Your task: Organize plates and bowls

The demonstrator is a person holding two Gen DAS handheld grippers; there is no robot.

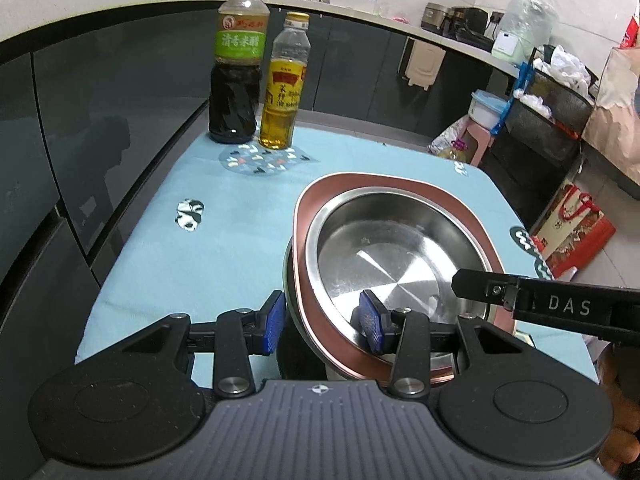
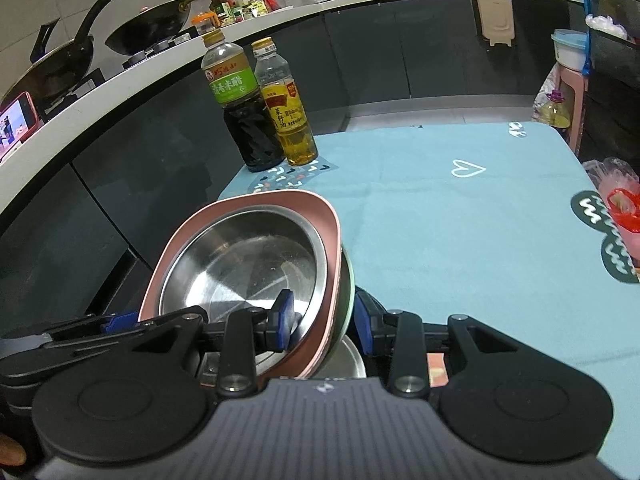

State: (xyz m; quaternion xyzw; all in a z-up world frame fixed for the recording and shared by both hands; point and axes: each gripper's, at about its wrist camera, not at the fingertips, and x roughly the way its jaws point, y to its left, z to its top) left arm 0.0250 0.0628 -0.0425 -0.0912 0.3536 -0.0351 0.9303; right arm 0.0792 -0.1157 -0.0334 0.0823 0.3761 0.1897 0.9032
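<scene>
Two grippers are clamped on opposite rims of one nested stack, so the load is shared and kept from tipping. The left gripper (image 1: 324, 320) has its jaws partly closed across the stack's edge: one pad inside the steel bowl (image 1: 396, 256), one outside. The right gripper (image 2: 324, 320) is set narrower over the far rim likewise. The steel bowl sits inside a pink plate (image 1: 360, 184), with more dishes beneath, apparently carried tilted above the table (image 2: 460, 232). Farther off, two bottles (image 1: 256, 80) stand at the table's back edge.
</scene>
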